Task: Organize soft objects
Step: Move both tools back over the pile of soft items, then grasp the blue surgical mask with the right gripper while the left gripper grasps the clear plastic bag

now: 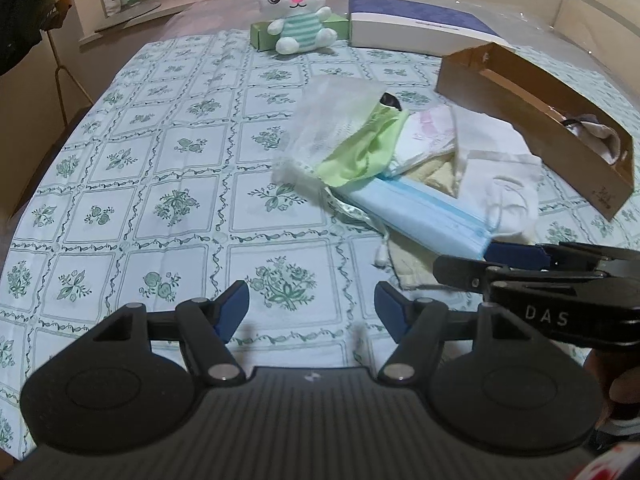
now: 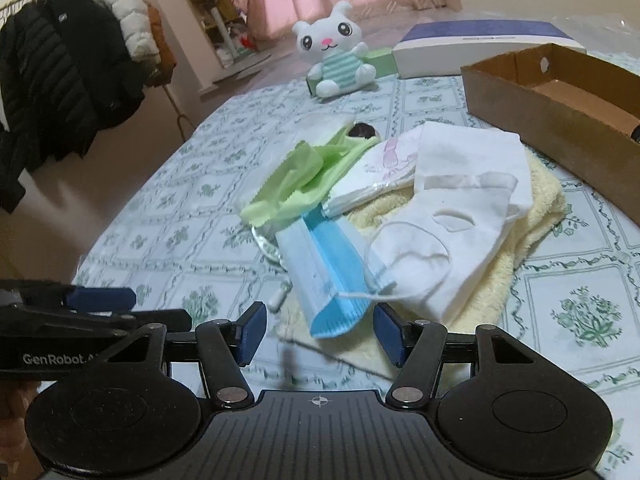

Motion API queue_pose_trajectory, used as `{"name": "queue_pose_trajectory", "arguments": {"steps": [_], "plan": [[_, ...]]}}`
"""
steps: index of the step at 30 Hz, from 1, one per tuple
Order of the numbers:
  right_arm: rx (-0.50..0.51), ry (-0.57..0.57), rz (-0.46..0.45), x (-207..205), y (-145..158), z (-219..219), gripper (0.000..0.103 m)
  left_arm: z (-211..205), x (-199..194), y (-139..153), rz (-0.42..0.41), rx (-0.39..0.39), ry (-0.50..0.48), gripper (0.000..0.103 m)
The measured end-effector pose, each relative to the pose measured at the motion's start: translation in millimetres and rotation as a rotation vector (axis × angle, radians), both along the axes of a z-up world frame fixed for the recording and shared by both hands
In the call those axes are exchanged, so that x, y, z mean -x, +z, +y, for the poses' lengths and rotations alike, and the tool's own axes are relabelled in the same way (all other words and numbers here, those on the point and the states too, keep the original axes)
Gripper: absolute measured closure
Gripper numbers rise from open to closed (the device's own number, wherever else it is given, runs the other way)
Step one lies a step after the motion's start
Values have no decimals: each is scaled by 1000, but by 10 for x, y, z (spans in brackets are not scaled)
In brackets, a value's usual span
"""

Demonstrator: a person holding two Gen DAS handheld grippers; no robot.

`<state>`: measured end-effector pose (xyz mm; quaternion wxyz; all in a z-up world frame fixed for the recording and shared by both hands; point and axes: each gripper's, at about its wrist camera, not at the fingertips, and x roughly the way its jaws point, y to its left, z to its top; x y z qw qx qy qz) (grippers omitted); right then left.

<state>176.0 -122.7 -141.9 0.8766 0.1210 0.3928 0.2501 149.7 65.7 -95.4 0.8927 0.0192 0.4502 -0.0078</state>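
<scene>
A heap of soft things lies mid-table: a folded blue face mask [image 2: 320, 276] [image 1: 420, 212], a light green cloth [image 2: 296, 184] [image 1: 360, 152], a white gauzy cloth [image 1: 332, 120], a white sheet mask [image 2: 448, 232] and a cream towel [image 2: 532, 240] underneath. My right gripper [image 2: 320, 328] is open, and the blue mask's near end lies between its fingers; the pads stand apart from it. My left gripper [image 1: 312, 312] hangs open over bare tablecloth, left of the heap, with nothing between its fingers. Each gripper shows in the other's view: right gripper [image 1: 480, 262], left gripper [image 2: 132, 306].
An open brown cardboard box [image 1: 532, 128] [image 2: 520, 92] stands right of the heap, with a grey-white soft item at its near end. At the back sit a white plush toy [image 1: 296, 8] [image 2: 340, 52], a green carton [image 1: 260, 34] and a blue-and-white box [image 1: 416, 28]. Coats [image 2: 60, 72] hang left.
</scene>
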Motion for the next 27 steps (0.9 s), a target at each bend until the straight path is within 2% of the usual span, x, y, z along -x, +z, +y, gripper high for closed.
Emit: {"name": "queue_pose_trajectory", "arguments": {"steps": [3,6,7,8,9,18,27], "plan": [[3,-15,-14,-47,-24,34,58,31,-66,-46,4,0,11,38],[-6,-20,-15,-77,-51,48,80,48,-116,-88,11,3,18,39],[-5,-15,-23,-75,-50,54,91,50,-126,-99,13,4,19,39],[-4,-9,-38,-62,-40,54,98,51,-134,-108,14,4,19,39],[-2,-1,-56,-43,-21,57,102,51,-137,-114,15,4,18,39],[27,58,-173,253,380,-97,103,46,-112,-83,9,5,14,39],[1,41,-248,547,802,-476,103,-36,-71,33,-17,0,-4,39]]}}
